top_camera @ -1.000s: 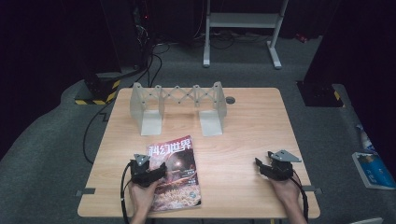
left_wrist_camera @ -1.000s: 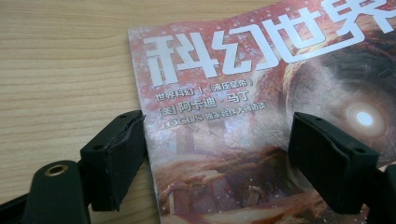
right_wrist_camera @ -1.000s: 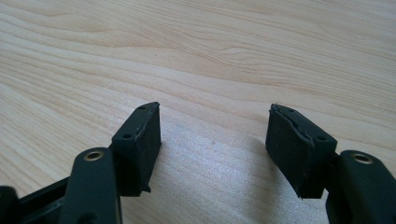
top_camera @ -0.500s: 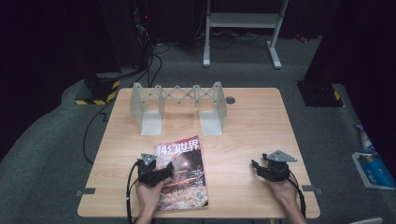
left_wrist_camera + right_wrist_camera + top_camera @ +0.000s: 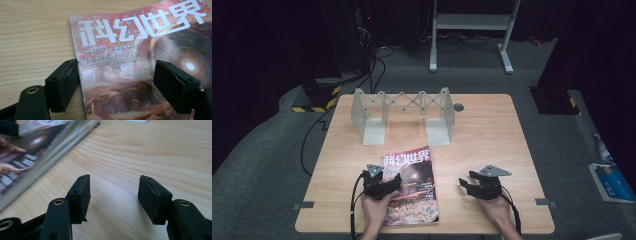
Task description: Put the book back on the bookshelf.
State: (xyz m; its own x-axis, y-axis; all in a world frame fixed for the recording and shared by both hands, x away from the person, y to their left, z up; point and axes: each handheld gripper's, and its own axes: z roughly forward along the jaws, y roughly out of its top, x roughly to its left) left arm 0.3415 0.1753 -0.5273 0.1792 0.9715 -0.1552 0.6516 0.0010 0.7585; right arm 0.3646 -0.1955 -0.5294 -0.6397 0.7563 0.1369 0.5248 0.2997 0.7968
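A: Where is the glossy reddish magazine with large white characters on its cover (image 5: pixel 409 186) lying?

B: It is lying flat on the light wooden surface (image 5: pixel 492 135), near the front edge and left of centre. In the high view its title is sitting at the far end, and its long sides are running slightly askew to the surface's edge.

A: What is the left tool (image 5: pixel 384 186) doing?

B: It is sitting low over the magazine's near left part. In the left gripper view (image 5: pixel 116 83) its black jaws are standing wide apart. One pad is sitting just at the cover's left edge (image 5: pixel 75 60); the other is lying over the printed cover. Whether the pads are touching the paper, I cannot tell.

A: And the right tool (image 5: pixel 469 186)?

B: It is hovering over bare wood to the right of the magazine, well apart from the left one. In the right gripper view (image 5: pixel 113 195) its jaws are also standing apart, with nothing between them, and the magazine's page edges (image 5: pixel 60 147) are showing at the upper left.

A: Anything else on the surface?

B: A grey metal expanding rack with scissor links (image 5: pixel 404 114) is standing at the far side, and a small dark round disc (image 5: pixel 458 107) is lying just to its right.
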